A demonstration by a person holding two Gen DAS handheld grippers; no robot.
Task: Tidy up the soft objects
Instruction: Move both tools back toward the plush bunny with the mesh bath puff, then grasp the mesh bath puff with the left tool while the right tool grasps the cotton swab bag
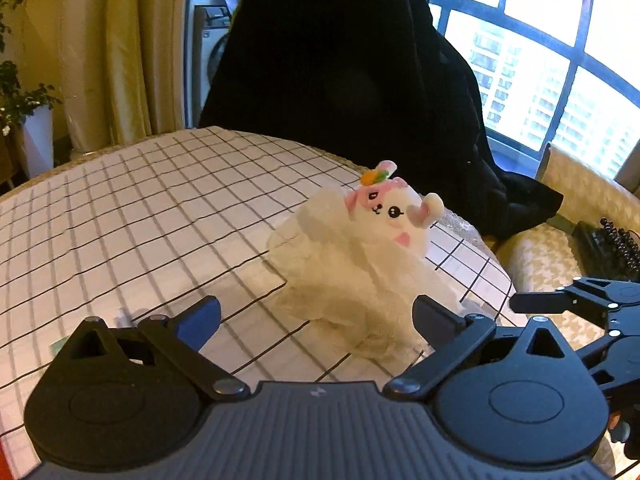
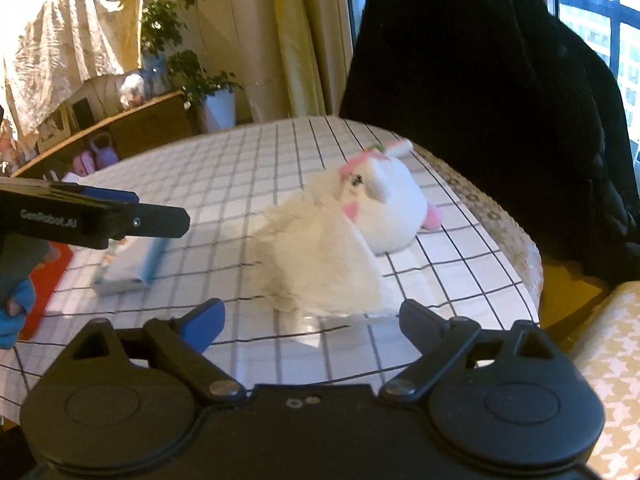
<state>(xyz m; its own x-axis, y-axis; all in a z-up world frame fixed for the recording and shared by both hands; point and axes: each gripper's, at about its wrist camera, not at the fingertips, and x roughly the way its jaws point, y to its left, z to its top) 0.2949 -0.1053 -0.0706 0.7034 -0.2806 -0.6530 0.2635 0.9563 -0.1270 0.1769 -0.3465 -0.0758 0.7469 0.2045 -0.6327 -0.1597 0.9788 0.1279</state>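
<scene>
- We see the left gripper (image 1: pixel 316 316) with its blue-padded fingers (image 1: pixel 200 320) spread wide, nothing between them, hovering over the checked tablecloth (image 1: pixel 140 216).
- We see the right gripper (image 2: pixel 312 320) likewise spread wide and holding nothing; in the left wrist view it shows at the right edge, just beside the left one.
- Just ahead of both grippers lies the white fluffy cloth (image 1: pixel 344 280), crumpled on the tablecloth near the table's right edge; its near hem sits close to the left gripper's right finger, though we cannot tell whether they touch.
- Resting on the far end of the cloth is the plush bunny (image 1: pixel 394 210), white with pink ears and an orange-green ornament on its head, tipped onto its side.
- To the left, in the right wrist view, a white and blue box (image 2: pixel 132 264) lies flat on the tablecloth, well apart from the cloth.
- Behind the table hangs a black garment (image 1: pixel 344 60), with a window (image 1: pixel 560 60) to its right.
</scene>
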